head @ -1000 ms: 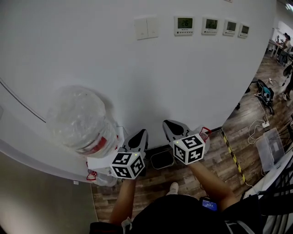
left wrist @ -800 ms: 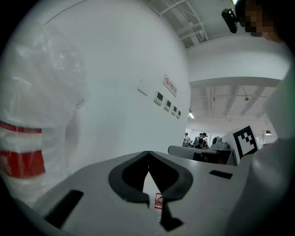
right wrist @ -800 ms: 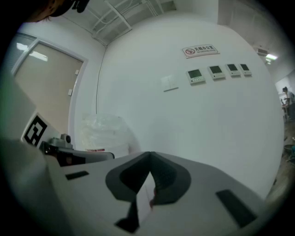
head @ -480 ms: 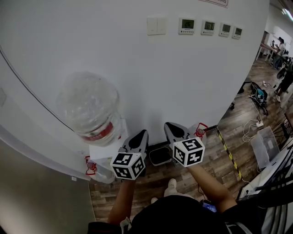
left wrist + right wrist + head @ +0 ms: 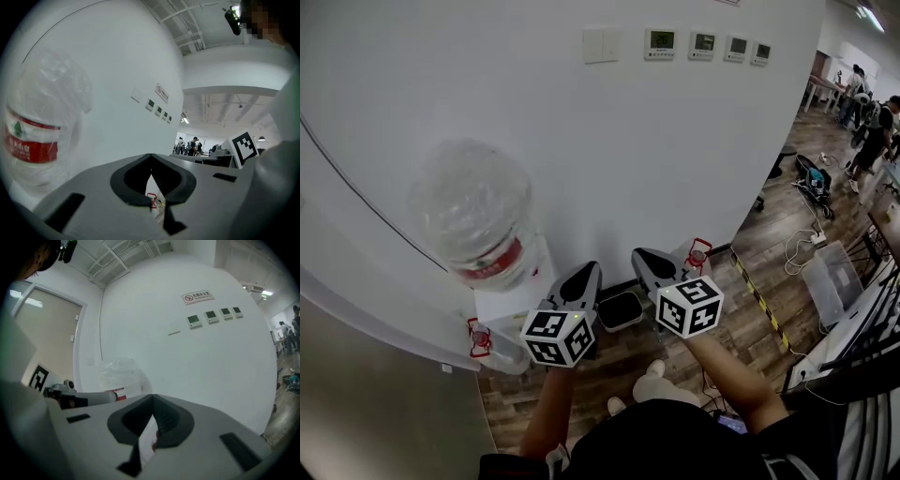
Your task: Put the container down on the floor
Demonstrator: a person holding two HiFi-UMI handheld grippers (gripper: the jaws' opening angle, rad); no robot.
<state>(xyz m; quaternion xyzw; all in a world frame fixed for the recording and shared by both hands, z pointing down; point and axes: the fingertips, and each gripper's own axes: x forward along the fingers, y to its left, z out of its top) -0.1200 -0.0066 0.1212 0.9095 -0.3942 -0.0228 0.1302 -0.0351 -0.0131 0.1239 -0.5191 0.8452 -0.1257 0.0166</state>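
**White wall ahead, both grippers closed and empty**

Wood-plank floor (image 5: 769, 272) runs along the foot of a white wall (image 5: 675, 159). The container (image 5: 622, 309), low and square with a dark rim, sits on that floor close to the wall. In the head view it shows between the two grippers, and neither one touches it.

The left gripper (image 5: 586, 272) is held level and points toward the wall. Its own view shows the jaws meeting at the tips with nothing between them. The right gripper (image 5: 642, 255) is just beside it on the right and points the same way, also closed on nothing.

To the left, a big clear water bottle (image 5: 473, 211) with a red label (image 5: 487, 265) stands upside down on a white dispenser (image 5: 511, 300) against the wall.

High on the wall are a light switch (image 5: 601, 44) and a row of small thermostats (image 5: 661, 40) to its right.

A yellow-and-black tape strip (image 5: 759, 300) crosses the floor to the right. Farther right lies a clear plastic bin (image 5: 830, 277). People (image 5: 872, 122) stand at the far right end of the room. The person's pale shoe (image 5: 654, 370) shows near the bottom, below the container.
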